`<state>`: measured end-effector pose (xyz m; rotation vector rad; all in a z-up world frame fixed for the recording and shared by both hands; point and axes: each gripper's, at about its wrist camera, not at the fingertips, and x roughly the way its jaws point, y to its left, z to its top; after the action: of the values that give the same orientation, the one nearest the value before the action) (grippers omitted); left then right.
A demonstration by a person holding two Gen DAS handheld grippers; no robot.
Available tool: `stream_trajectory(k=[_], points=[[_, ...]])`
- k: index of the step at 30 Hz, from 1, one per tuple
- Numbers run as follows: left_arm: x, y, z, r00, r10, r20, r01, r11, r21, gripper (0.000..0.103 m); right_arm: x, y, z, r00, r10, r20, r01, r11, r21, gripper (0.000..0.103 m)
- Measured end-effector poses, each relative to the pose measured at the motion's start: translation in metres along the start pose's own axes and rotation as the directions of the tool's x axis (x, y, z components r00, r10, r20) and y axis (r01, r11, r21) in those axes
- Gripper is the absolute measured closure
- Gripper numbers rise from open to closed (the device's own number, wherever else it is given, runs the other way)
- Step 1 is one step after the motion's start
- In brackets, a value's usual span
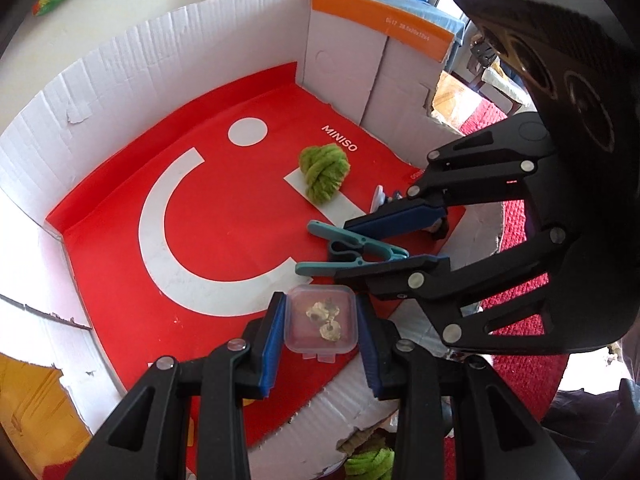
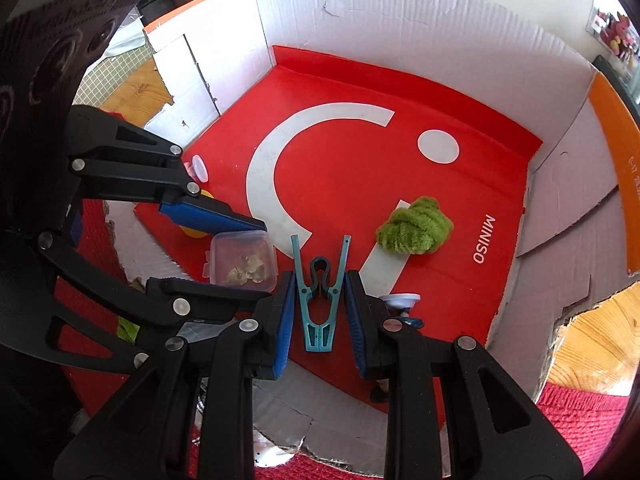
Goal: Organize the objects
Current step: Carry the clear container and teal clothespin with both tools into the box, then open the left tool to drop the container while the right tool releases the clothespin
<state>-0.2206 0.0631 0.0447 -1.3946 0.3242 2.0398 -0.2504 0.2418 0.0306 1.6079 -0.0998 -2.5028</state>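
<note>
Left tool (image 1: pixel 320 344) clamped on a small clear plastic box (image 1: pixel 320 320), blue pads pressed against both side walls, tiny pale trinkets visible through the lid, latch tabs facing the camera. Right tool (image 2: pixel 318 308) closed on a teal clothes peg (image 2: pixel 320 288), squeezed at its handle end so the two prongs splay open toward 12 o'clock. Both held low over the red liner (image 2: pixel 360 168) of a white corrugated cardboard box (image 1: pixel 160 52), the pair side by side near the liner's front edge, clear box at 9 o'clock of the peg in the right wrist view.

Printed across the liner: a large white curved stroke and a white dot, with "MINISO" (image 2: pixel 485 239) in white capitals beside them. On the orange strip (image 1: pixel 384 28) along one carton wall: small white print, partly legible as a size code, too blurred to read in full.

Resting on the liner at 2 o'clock of the peg: a fuzzy green knotted ball (image 2: pixel 414 226), just beside the brand lettering. At 10 o'clock, near the carton's torn side: a small pale round lid (image 2: pixel 200 168) and a yellow item (image 2: pixel 194 230), mostly hidden behind the left tool. Beyond the carton: red knitted fabric (image 2: pixel 580 412) and wooden floor (image 2: pixel 596 340).
</note>
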Motion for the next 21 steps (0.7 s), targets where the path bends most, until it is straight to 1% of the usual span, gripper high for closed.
stream_trajectory(k=[8,14,21], points=[[0.0042,-0.0033,0.0030,1.000,0.007,-0.028,-0.006,1.000,0.029,0.067,-0.0014,-0.0053,0.0012,1.000,0.025,-0.015,-0.024,1.000,0.017,0.079],[0.0031,-0.0057,0.0009,0.999,0.021,-0.032,-0.020,0.999,0.051,0.067,-0.0072,-0.0051,0.0064,0.999,0.029,-0.018,-0.029,0.999,0.020,0.079],[0.0003,-0.0046,-0.0026,0.999,0.020,-0.032,-0.018,0.998,0.057,0.067,-0.0074,-0.0059,0.0055,0.999,0.030,-0.021,-0.030,0.999,0.019,0.079]])
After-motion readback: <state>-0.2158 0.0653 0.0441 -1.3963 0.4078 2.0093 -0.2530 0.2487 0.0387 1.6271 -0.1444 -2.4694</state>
